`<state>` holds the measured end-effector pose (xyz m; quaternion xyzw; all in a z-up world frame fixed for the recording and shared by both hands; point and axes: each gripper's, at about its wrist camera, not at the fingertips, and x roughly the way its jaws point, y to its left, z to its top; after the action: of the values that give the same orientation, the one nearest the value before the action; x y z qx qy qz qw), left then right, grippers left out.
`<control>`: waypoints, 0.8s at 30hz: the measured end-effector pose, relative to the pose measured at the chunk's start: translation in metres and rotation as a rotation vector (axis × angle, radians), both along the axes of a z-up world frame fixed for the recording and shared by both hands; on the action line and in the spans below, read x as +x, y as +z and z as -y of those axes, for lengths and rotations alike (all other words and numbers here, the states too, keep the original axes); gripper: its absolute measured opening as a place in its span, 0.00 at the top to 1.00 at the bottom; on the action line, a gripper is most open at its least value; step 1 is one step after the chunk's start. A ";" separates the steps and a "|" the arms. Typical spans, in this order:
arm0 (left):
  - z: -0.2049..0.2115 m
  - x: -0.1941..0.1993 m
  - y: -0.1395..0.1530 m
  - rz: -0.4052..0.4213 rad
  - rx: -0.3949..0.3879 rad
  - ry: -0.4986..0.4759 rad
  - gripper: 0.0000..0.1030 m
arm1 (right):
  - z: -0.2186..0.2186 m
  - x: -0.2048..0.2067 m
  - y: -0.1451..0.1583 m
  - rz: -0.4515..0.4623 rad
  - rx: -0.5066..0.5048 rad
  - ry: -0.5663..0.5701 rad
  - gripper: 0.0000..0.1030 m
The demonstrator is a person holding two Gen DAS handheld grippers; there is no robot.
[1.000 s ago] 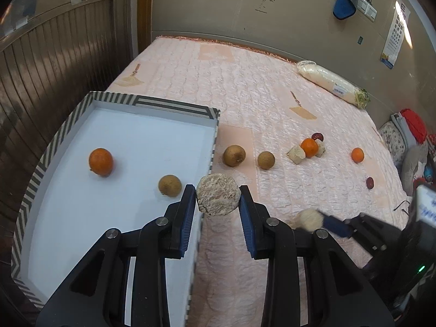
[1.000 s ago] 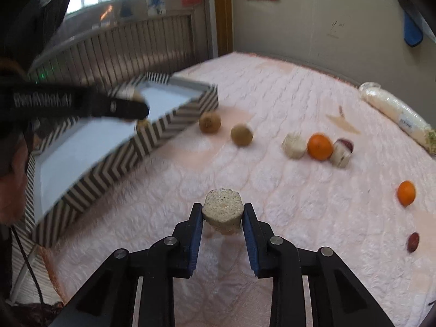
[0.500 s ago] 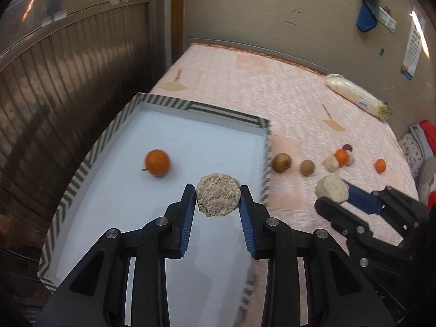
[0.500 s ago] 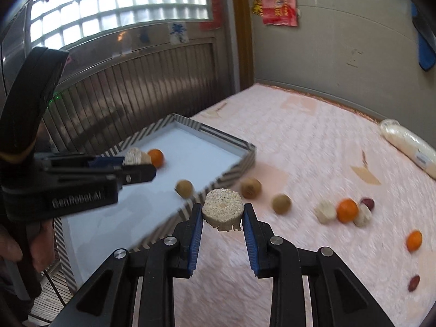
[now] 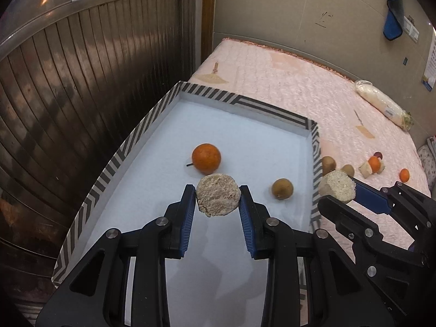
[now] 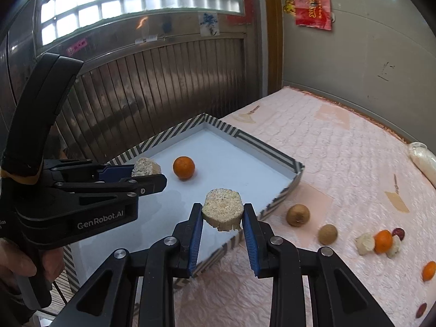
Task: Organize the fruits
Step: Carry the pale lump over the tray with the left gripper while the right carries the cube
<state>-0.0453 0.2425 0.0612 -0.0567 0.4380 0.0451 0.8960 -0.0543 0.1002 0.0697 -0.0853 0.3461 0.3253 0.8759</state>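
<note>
My left gripper (image 5: 218,200) is shut on a pale cut fruit chunk (image 5: 218,198) and holds it above the white floor of the striped tray (image 5: 245,103). An orange (image 5: 206,157) and a brown round fruit (image 5: 282,188) lie in the tray. My right gripper (image 6: 222,214) is shut on a second pale chunk (image 6: 223,209), above the tray's near right rim (image 6: 272,200); it shows in the left wrist view (image 5: 337,189) too. Two brown fruits (image 6: 298,214) (image 6: 328,234), pale chunks (image 6: 364,243), oranges (image 6: 383,241) and dark red fruits (image 6: 398,232) lie on the pink bed.
A dark wooden slatted wall (image 5: 68,95) runs close along the tray's left side. A wrapped white bundle (image 5: 382,107) lies at the bed's far right by the wall. The pink quilt (image 6: 340,147) stretches beyond the tray.
Both grippers, each still holding its chunk, have moved left toward the tray. My left gripper now hangs well over the tray floor and the right one has reached the tray's rim.
</note>
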 end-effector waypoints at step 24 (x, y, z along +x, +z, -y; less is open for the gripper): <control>-0.024 0.014 -0.032 -0.094 0.015 0.067 0.70 | -0.055 0.014 -0.039 -0.083 -0.103 0.113 0.72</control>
<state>-0.0313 0.2660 0.0294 -0.0627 0.4771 0.0809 0.8729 -0.0408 0.1552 0.0304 -0.1363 0.3932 0.3593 0.8353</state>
